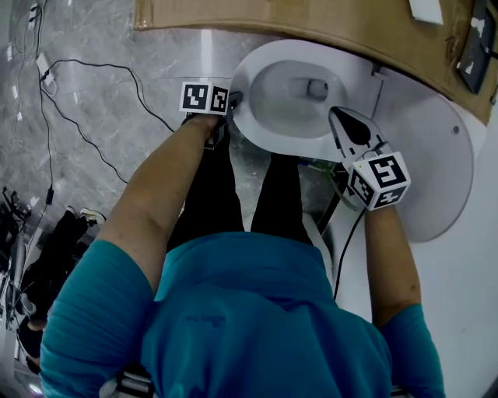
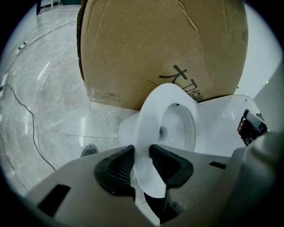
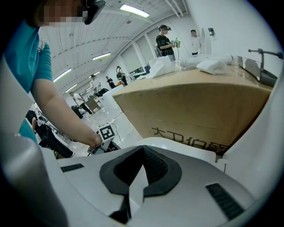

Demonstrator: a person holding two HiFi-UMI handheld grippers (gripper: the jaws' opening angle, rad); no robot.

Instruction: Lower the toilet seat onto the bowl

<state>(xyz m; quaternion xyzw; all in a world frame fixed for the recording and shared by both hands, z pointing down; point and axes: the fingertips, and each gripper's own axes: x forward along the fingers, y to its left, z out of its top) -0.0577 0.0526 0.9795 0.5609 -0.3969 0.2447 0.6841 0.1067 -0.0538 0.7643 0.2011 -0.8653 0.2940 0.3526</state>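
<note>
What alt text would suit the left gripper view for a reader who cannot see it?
The left gripper clasps the rim of the white toilet seat between its jaws. A large cardboard box stands behind, on pale marble floor.

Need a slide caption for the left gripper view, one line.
Left tongs hold the white toilet seat by its rim, with a large cardboard box standing behind.

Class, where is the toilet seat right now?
Head view, top centre: the toilet seat lies beside the cardboard box, its left rim between the left tongs.
</note>
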